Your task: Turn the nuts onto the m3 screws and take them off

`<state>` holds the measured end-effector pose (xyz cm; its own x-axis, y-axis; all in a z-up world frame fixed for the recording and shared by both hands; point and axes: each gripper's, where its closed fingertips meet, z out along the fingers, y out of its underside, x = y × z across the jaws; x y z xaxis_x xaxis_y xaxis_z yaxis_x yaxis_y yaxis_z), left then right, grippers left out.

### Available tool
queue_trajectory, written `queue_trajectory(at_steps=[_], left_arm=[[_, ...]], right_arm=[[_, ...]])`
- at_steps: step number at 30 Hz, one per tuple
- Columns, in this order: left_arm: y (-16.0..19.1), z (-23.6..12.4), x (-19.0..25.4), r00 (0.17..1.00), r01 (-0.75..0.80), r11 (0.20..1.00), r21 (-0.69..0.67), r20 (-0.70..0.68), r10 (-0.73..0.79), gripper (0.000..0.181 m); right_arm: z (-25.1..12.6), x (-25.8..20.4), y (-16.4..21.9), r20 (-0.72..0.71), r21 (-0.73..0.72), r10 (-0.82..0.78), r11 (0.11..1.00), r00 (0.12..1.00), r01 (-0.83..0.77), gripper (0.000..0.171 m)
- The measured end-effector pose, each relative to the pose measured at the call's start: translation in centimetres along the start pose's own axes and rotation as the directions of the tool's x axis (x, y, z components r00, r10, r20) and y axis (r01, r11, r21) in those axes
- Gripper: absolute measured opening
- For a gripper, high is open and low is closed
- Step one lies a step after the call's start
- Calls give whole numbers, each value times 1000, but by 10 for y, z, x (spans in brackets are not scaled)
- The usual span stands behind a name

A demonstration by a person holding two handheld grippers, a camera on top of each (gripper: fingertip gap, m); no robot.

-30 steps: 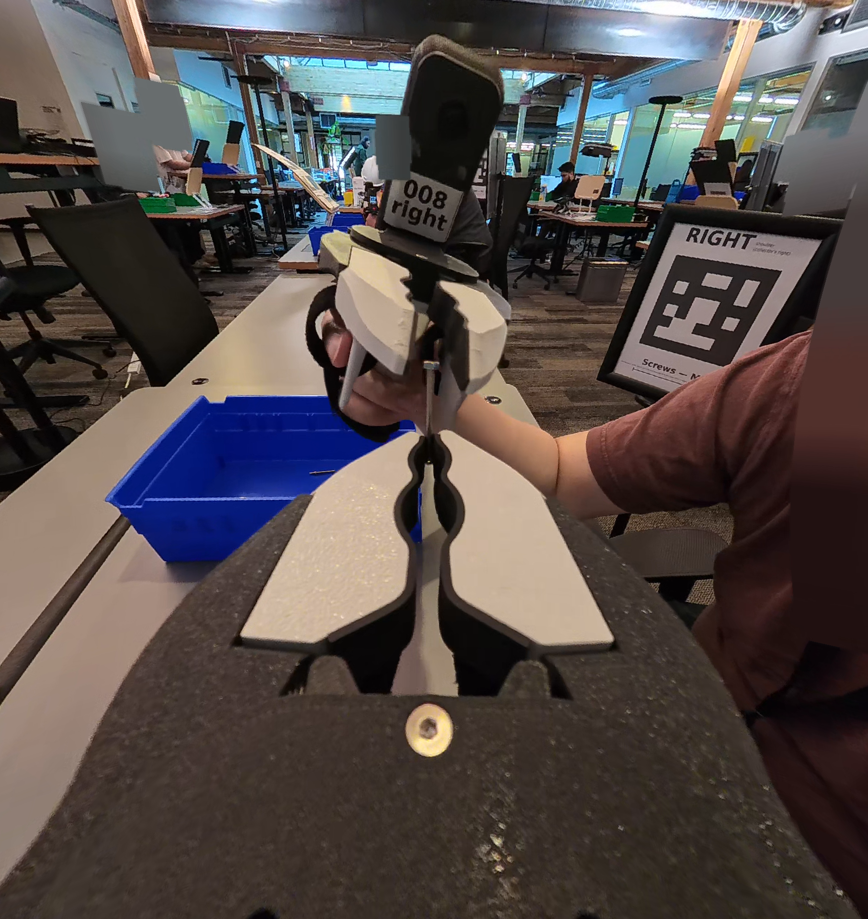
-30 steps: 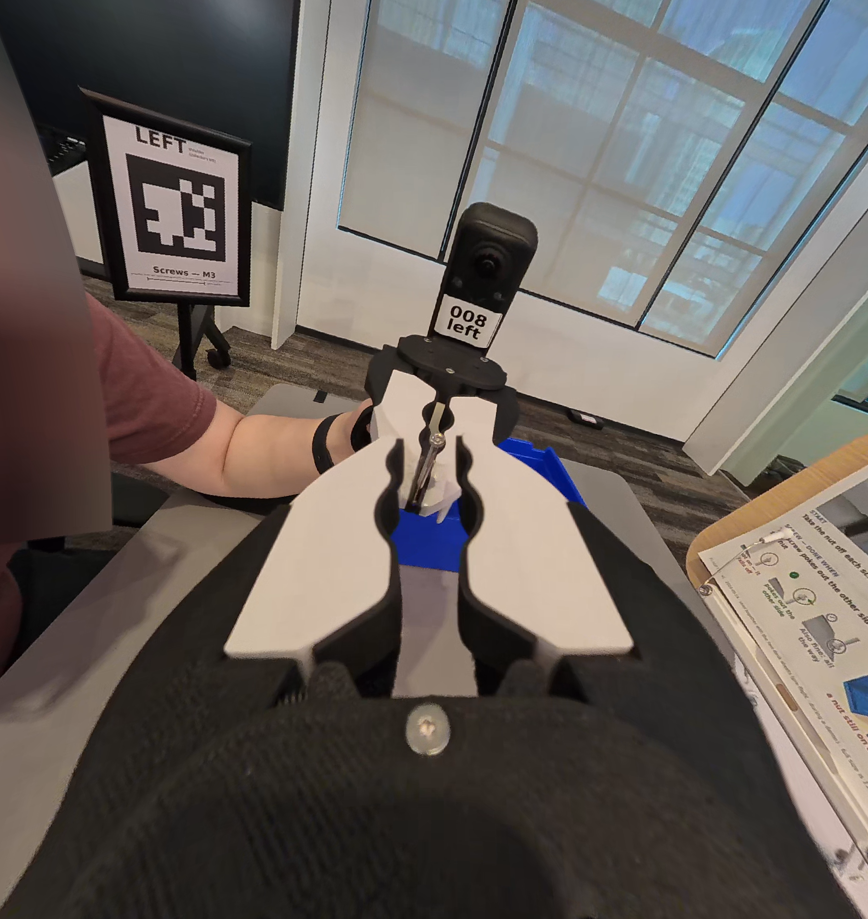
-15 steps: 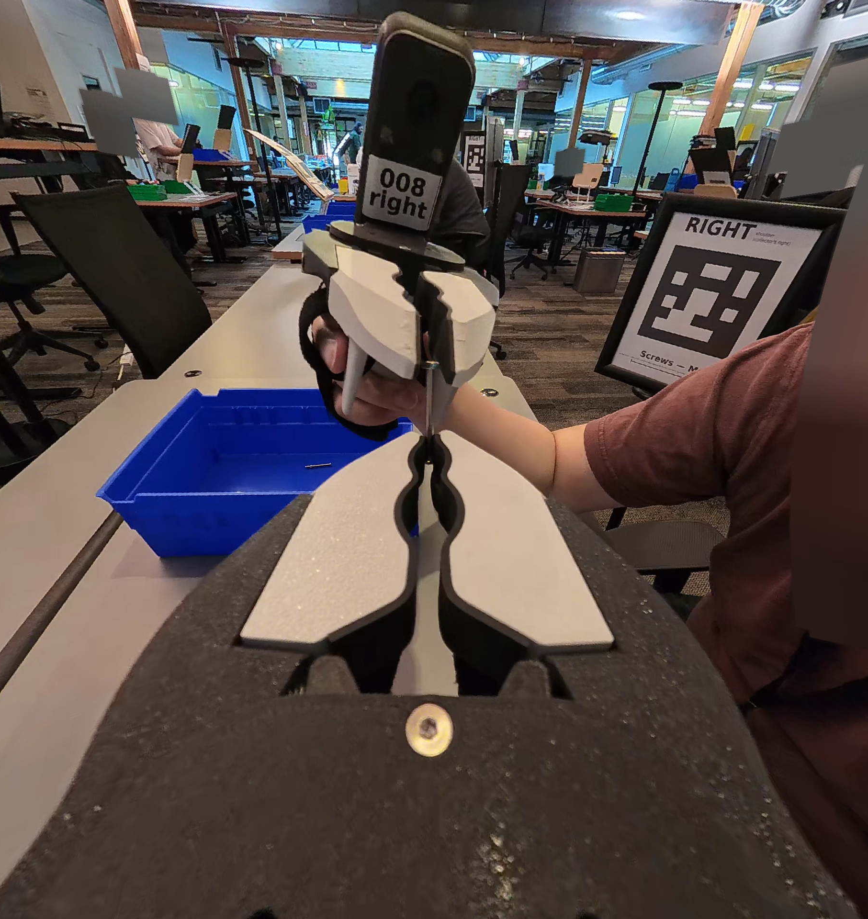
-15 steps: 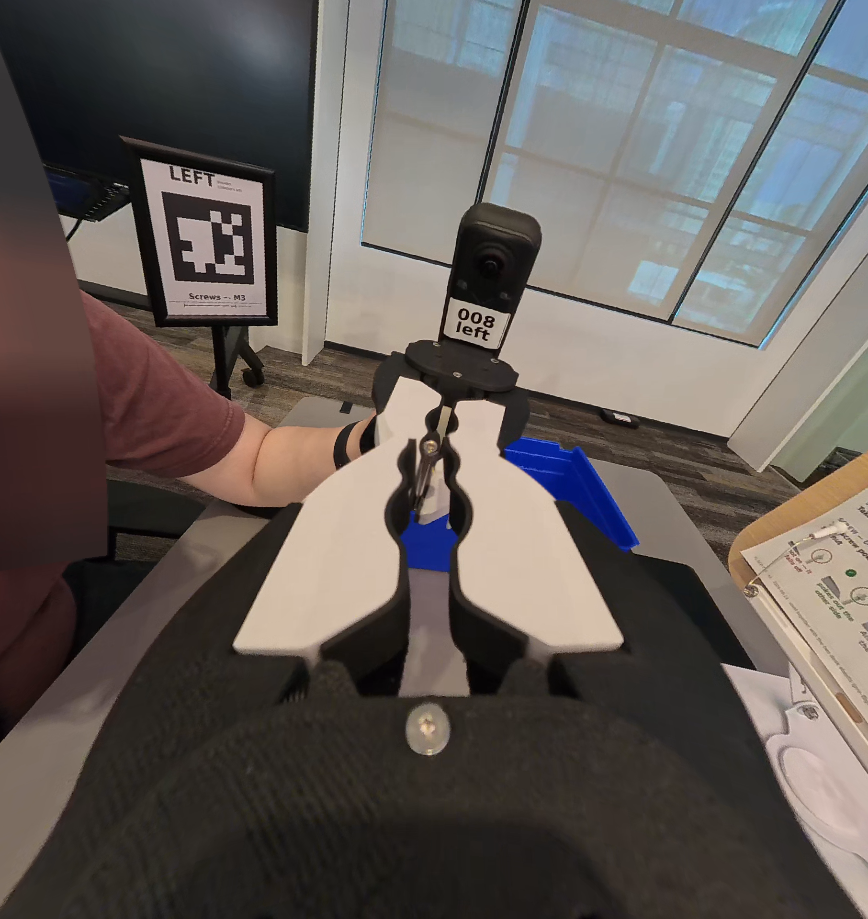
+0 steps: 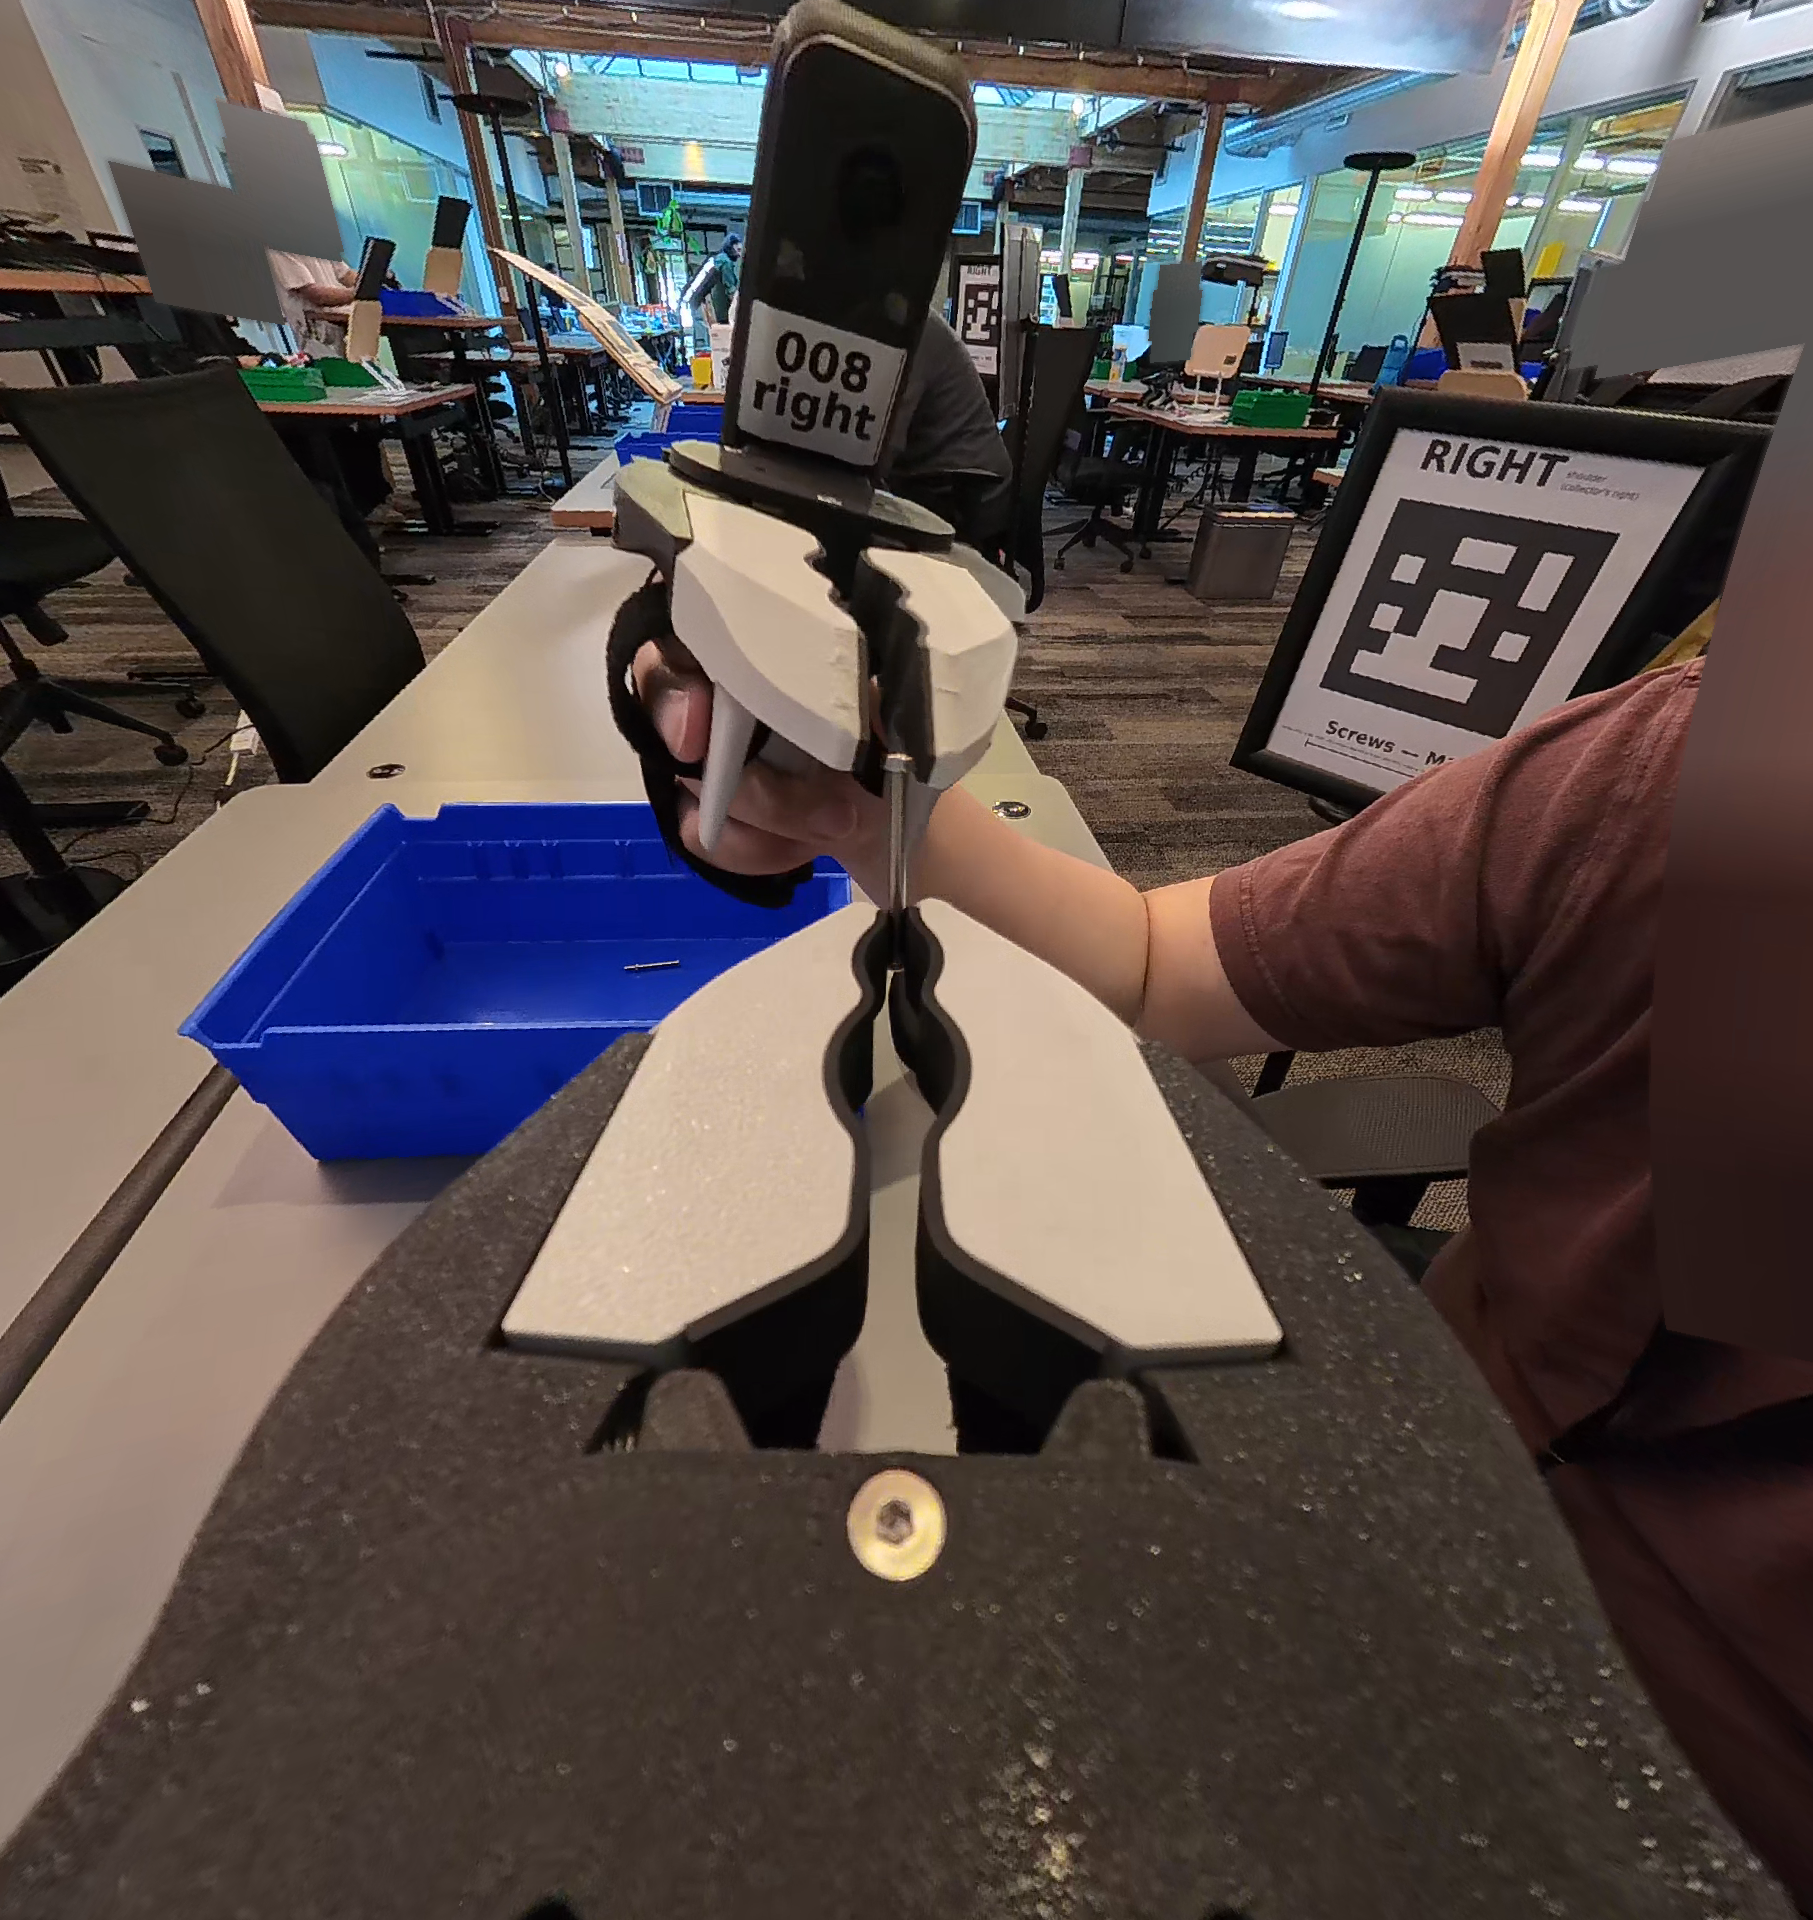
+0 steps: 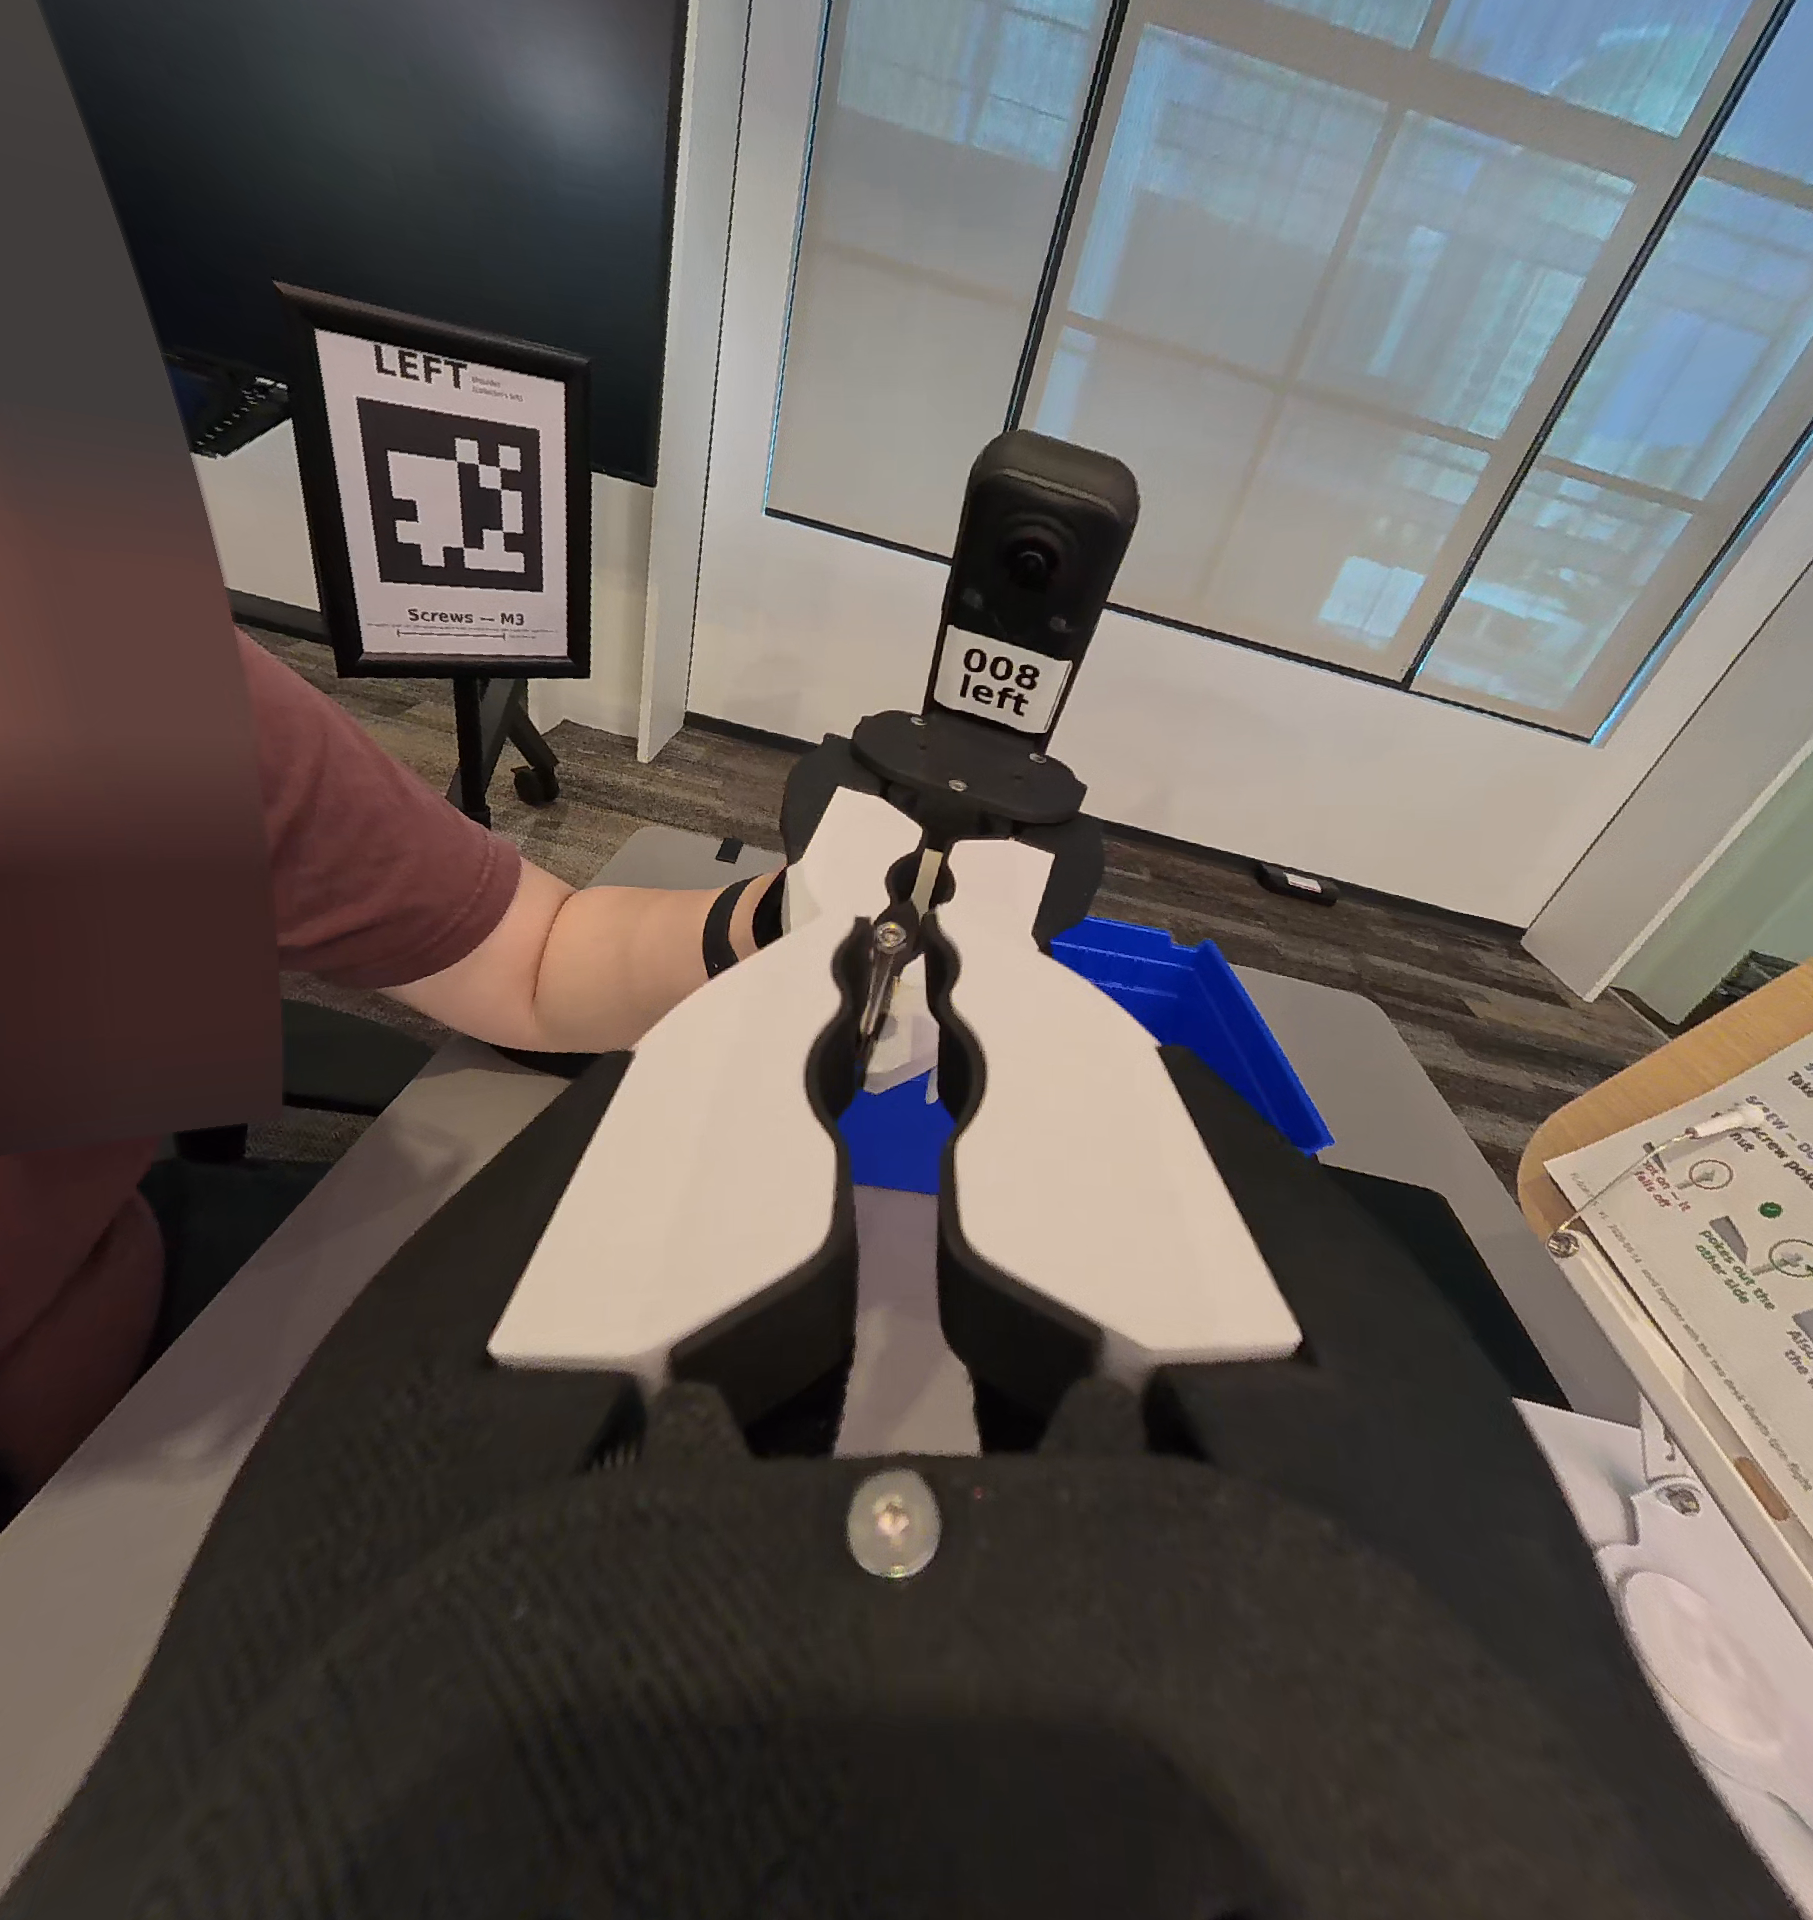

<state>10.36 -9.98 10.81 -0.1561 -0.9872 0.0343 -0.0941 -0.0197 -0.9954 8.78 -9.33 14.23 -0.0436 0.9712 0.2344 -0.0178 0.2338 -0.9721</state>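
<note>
A thin silver M3 screw [image 5: 896, 831] stands almost upright between my two grippers, held above the table. My right gripper [image 6: 894, 935] is shut on the screw's head [image 6: 889, 938]; it also shows from the front in the left wrist view [image 5: 897, 764]. My left gripper [image 5: 896, 923] is shut on the screw's lower end, and it shows in the right wrist view [image 6: 900, 1049] facing me. A nut cannot be made out between the left pads. A person's hands hold both grippers.
A blue bin [image 5: 289, 1081] sits on the grey table [image 5: 40, 1164] below and to the left, with one loose screw [image 5: 653, 966] inside; it also shows in the right wrist view [image 6: 1224, 1018]. Framed marker signs [image 5: 1484, 613] [image 6: 455, 488], a black chair [image 5: 227, 561] and an instruction sheet [image 6: 1712, 1195] stand around.
My right gripper's fingers stood apart around the screw a second ago and have closed on its head. Both grippers shifted slightly; the left stayed shut.
</note>
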Motion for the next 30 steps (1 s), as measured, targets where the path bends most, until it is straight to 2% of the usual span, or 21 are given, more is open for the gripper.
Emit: queue_trajectory(at_steps=[1,10,18,30], left_arm=[[0,0,0,1000,1,1000,-1,2,-1,2],[6,2,0,1000,-8,999,-45,4,8,2],[16,6,7,999,-43,993,-114,-21,41,2],[11,3,0,999,-28,995,-92,18,29,2]], right_arm=[[0,0,0,1,1,0,1000,1000,0,8],[-2,-4,7,39,-50,47,998,998,-45,6],[-5,-16,14,160,-98,173,982,972,-159,6],[-3,-8,20,83,-135,119,985,989,-107,9]])
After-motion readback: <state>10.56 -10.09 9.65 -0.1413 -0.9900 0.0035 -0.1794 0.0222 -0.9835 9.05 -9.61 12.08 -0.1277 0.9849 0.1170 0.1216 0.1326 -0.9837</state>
